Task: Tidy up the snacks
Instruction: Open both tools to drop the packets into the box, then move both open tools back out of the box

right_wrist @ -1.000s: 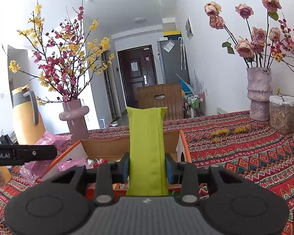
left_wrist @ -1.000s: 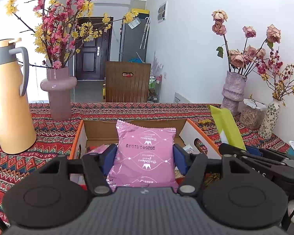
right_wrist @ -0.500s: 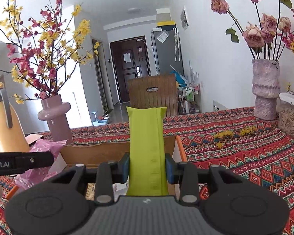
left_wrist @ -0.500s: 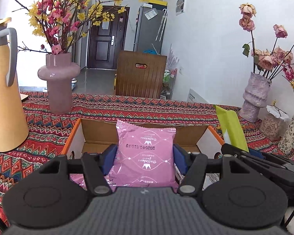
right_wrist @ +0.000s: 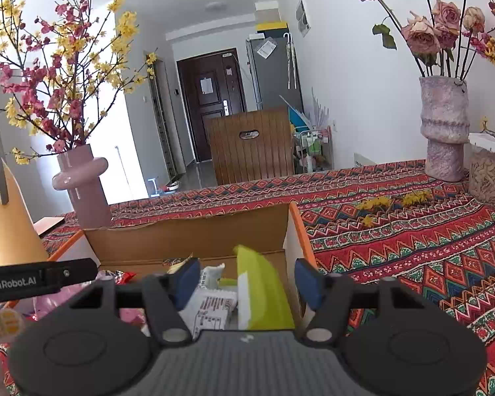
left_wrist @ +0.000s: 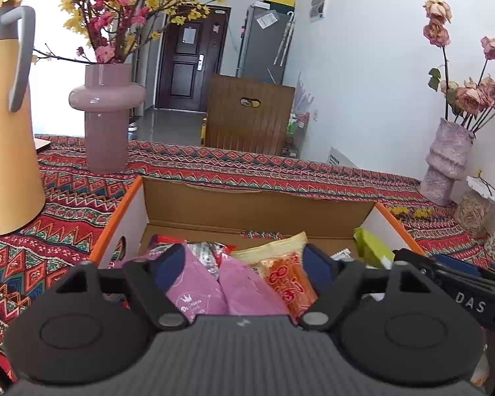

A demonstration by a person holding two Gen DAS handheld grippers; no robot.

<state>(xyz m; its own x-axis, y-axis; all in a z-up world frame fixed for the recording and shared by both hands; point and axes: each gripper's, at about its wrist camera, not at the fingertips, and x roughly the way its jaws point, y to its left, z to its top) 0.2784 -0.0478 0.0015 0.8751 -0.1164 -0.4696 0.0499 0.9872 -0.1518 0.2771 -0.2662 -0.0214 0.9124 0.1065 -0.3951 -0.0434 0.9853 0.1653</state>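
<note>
I find the pink snack packet (left_wrist: pixel 211 292) and green snack packet (right_wrist: pixel 264 292) lying in the cardboard box (left_wrist: pixel 257 204) on the patterned surface (right_wrist: pixel 412 247), my left gripper (left_wrist: pixel 244 264) and right gripper (right_wrist: pixel 247 279) above them, fingers spreading, pinching nothing.

I read "DAS" in white on the black arm of the right gripper (left_wrist: pixel 472 303), and "GenRobot.AI" on the left gripper (right_wrist: pixel 39 280). Print on the snack packets is too small for me to read.
</note>
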